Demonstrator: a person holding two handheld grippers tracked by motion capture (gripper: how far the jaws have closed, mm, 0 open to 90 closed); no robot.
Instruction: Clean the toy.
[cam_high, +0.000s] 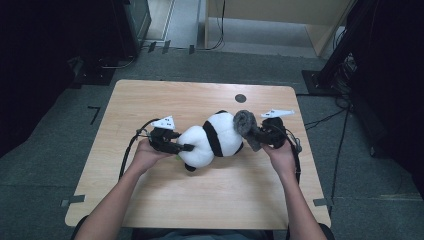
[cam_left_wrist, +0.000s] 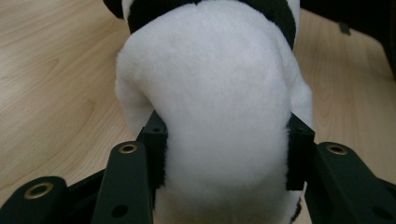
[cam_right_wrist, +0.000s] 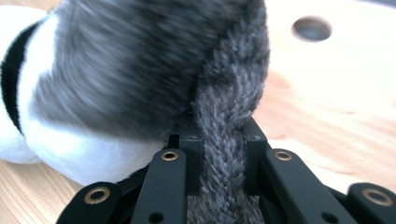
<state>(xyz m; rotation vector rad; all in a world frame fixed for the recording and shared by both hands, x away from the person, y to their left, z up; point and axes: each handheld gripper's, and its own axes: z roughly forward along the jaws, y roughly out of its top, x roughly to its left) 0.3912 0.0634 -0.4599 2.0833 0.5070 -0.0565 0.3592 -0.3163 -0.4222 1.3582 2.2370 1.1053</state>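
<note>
A black-and-white plush panda (cam_high: 215, 137) lies on its side in the middle of the wooden table (cam_high: 200, 195). My left gripper (cam_high: 187, 147) comes in from the left. In the left gripper view its pads press into both sides of the panda's white body (cam_left_wrist: 215, 93), so my left gripper (cam_left_wrist: 226, 140) is shut on it. A grey knitted hat (cam_high: 243, 121) sits at the panda's right end. My right gripper (cam_high: 257, 135) pinches it from the right. In the right gripper view, the hat's grey band (cam_right_wrist: 224, 93) runs between the jaws of my right gripper (cam_right_wrist: 222, 140), with the panda (cam_right_wrist: 28, 116) behind.
A round cable hole (cam_high: 240, 98) (cam_right_wrist: 312, 29) lies in the tabletop just behind the hat. Bare wood stretches in front of the panda to the near edge. Dark equipment stands and cables (cam_high: 325, 120) stand on the floor around the table.
</note>
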